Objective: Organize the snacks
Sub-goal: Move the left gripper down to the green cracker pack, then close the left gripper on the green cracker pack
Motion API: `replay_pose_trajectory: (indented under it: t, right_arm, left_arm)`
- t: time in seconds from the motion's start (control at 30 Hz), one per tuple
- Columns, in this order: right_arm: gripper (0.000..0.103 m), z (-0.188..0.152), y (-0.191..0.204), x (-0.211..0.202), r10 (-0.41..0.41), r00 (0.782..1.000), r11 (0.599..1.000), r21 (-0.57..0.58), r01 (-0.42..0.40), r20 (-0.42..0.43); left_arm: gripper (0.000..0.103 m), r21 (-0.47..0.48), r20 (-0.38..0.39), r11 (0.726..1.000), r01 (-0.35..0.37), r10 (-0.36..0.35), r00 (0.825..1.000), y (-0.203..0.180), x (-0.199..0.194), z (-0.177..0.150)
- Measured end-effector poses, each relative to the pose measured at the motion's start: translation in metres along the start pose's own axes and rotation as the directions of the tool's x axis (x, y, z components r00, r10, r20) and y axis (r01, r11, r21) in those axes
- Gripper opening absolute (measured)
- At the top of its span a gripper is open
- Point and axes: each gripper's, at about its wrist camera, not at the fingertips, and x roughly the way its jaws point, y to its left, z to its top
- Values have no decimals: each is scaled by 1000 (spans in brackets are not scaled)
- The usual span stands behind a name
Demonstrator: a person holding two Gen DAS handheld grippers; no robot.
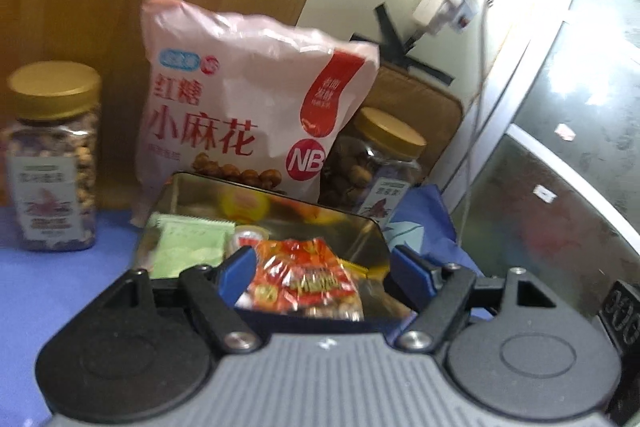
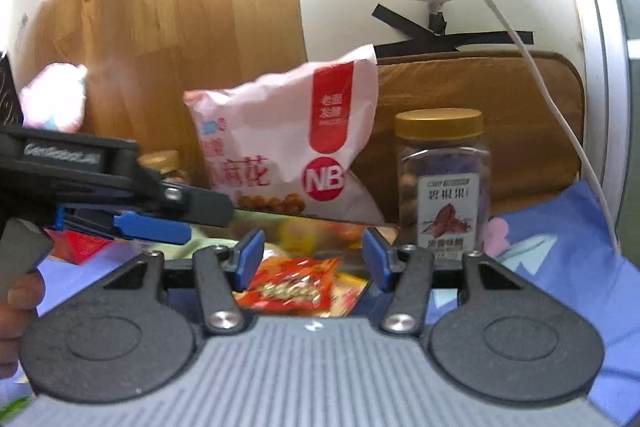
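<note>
Left gripper [image 1: 320,267]: fingers apart, hovering over the open tin, nothing held.
Right gripper [image 2: 312,261]: fingers apart, empty — also poised over the tin.
Tin [image 1: 368,231]: on the blue cloth [image 1: 60,279]; holds a red snack packet [image 1: 304,279] and a green packet [image 1: 188,247].
Pink snack bag [image 1: 240,107]: upright just behind the tin.
Jars: left jar [image 1: 54,155] and right jar [image 2: 442,183] — flanking the bag.
</note>
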Motion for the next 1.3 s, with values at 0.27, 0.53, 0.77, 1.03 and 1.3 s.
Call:
replay_pose_trajectory:
  t: [0.27, 0.53, 0.77, 1.03, 1.3]
  right_arm:
    - [66, -51, 55, -55, 325, 914, 941, -19, -339, -243]
    - [70, -96, 133, -83, 337, 868, 870, -231, -435, -365]
    - [71, -110, 148, -72, 295, 863, 877, -242, -415, -409]
    - [71, -117, 155, -68, 234, 895, 899, -266, -348, -380]
    - [71, -118, 154, -70, 203, 912, 912, -271, -309, -357]
  left_arm:
    - [77, -74, -37, 989, -129, 126, 991, 43, -90, -68]
    - [77, -173, -73, 968, -183, 173, 982, 69, -143, -131]
    - [77, -104, -85, 968, -227, 218, 972, 56, -145, -155]
    - [77, -42, -111, 936, -349, 343, 933, 47, -136, -161]
    - [77, -18, -111, 922, -387, 383, 917, 41, -133, -163]
